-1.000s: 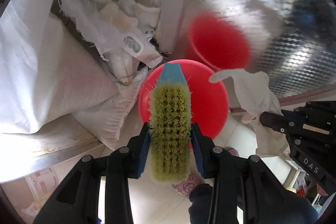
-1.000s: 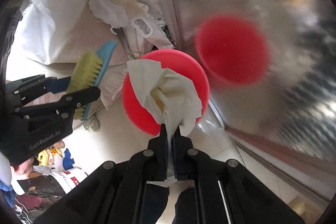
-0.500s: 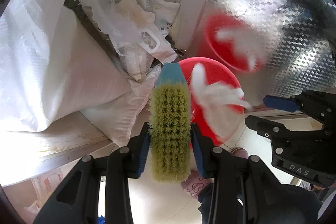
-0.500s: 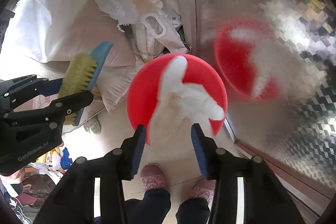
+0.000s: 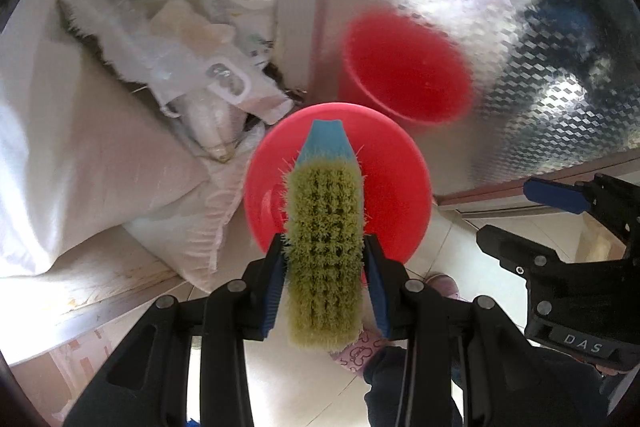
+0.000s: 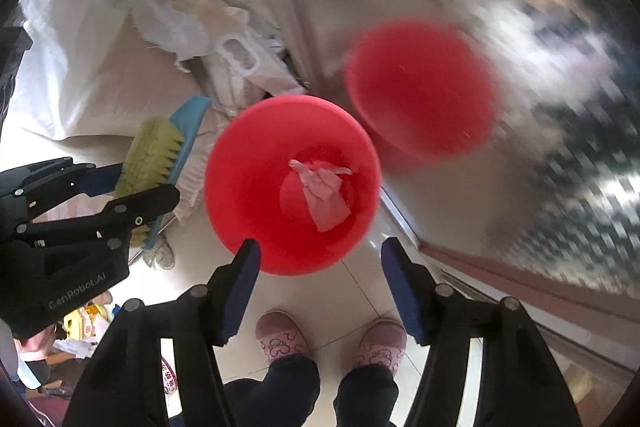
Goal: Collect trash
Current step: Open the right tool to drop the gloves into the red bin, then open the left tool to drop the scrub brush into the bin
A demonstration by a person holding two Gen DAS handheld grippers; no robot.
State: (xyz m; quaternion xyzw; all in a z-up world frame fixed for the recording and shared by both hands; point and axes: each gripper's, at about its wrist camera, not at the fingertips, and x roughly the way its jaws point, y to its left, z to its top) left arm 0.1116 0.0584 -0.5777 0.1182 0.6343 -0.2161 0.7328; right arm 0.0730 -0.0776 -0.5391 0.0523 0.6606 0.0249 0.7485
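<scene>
A red bucket (image 6: 240, 195) stands on the tiled floor against a shiny metal wall. A crumpled white tissue (image 6: 326, 193) lies at its bottom. My right gripper (image 6: 320, 267) is open and empty just above the bucket's near rim; it also shows at the right of the left wrist view (image 5: 532, 215). My left gripper (image 5: 324, 263) is shut on a scrubbing brush (image 5: 325, 243) with yellow-green bristles and a blue back, held over the bucket (image 5: 400, 187). In the right wrist view the brush (image 6: 154, 155) sits left of the bucket.
The metal wall (image 6: 520, 7) mirrors the bucket. White woven sacks (image 5: 80, 147) and crumpled bags (image 6: 200, 27) are piled to the left, behind the bucket. The person's feet in pink slippers (image 6: 282, 341) stand on the tiles below the right gripper.
My right gripper opened and let go of the tissue, which fell into the red bucket. The left gripper kept its hold on the brush and shifted slightly over the bucket.
</scene>
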